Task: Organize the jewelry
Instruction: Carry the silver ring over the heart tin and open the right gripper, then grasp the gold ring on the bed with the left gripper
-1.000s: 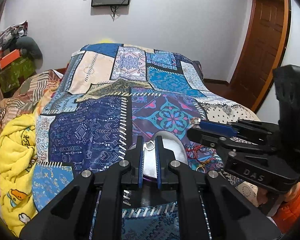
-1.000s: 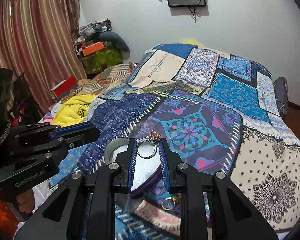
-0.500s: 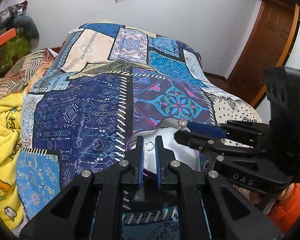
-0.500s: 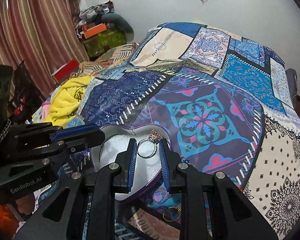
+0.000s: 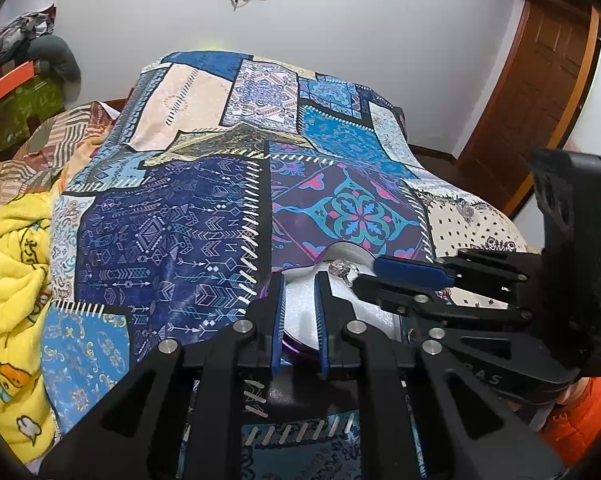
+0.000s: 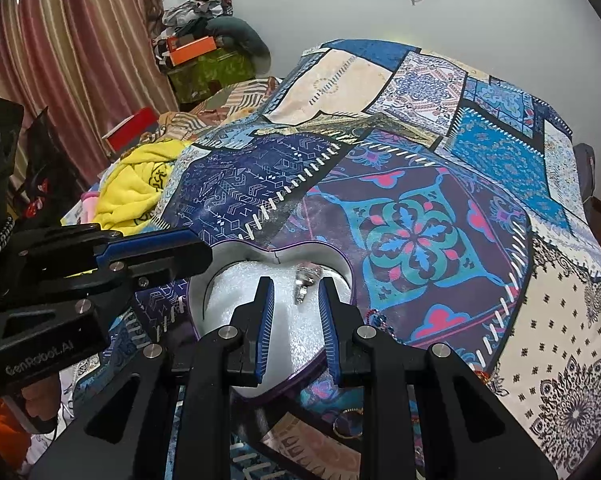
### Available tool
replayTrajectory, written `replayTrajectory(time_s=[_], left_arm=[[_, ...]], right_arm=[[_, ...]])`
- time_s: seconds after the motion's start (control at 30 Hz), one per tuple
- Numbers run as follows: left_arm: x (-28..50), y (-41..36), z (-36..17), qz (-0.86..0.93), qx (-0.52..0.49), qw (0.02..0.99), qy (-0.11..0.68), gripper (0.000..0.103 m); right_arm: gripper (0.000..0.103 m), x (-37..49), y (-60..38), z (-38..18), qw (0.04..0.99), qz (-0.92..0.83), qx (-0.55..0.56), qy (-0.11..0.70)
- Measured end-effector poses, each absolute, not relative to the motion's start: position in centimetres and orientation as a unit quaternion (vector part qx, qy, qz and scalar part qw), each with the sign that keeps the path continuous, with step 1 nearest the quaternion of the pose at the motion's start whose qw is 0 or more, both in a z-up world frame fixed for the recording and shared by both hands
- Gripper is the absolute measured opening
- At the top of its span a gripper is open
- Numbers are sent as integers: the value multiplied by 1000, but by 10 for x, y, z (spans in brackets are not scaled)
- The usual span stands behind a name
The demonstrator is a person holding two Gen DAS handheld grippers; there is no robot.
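Note:
A purple heart-shaped jewelry box with white foam lining sits on the patchwork bedspread. A silver ring with a stone lies on the foam inside it, just ahead of my right gripper, whose fingers stand apart with nothing between them. The ring also shows in the left wrist view near the right gripper's tip. My left gripper hovers over the box's left side, fingers slightly apart and empty.
The patchwork bedspread covers the bed. More jewelry lies beside the box: beads and a gold ring. A yellow blanket lies at the left. A wooden door stands at the right.
My right gripper lowered over the box, opened and let go of the ring, which now lies on the foam. My left gripper stayed over the box's edge.

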State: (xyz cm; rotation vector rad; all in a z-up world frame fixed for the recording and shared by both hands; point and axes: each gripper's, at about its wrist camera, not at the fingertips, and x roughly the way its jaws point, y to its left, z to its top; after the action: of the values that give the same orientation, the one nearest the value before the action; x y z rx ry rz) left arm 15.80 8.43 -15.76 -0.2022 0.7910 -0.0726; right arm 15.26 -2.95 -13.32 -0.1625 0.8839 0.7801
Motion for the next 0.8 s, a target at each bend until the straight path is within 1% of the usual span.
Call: replayTrajectory(time_s=[0.13,0.2,0.37,0.47,0.6,0.67,0.8], left_arm=[[150,85,-148,-28,-97,921,375,24],[147,83,-142,-26,-93,924,371,26],[140,71,-132,-27,-78,927,366,27],[138,62,-131,-32,-74,926,368,32],[139,44,-134,-47,-71,921,380,32],[140,34,-137,-57,-71,918,387,32],[143,12,-146,-81,-74,909,402,32]], right_arm=[[21,149,-40,-125,836,356,-77,410],[22,146,-47,-120,841,351,-78,405],[25,142,-71,-107,856,328,-74,392],[27,141,-86,-104,863,313,-69,391],[35,140,-108,-104,870,288,-64,395],[37,140,-118,-105,872,279,-60,399],[37,139,-138,-111,872,263,-57,409]])
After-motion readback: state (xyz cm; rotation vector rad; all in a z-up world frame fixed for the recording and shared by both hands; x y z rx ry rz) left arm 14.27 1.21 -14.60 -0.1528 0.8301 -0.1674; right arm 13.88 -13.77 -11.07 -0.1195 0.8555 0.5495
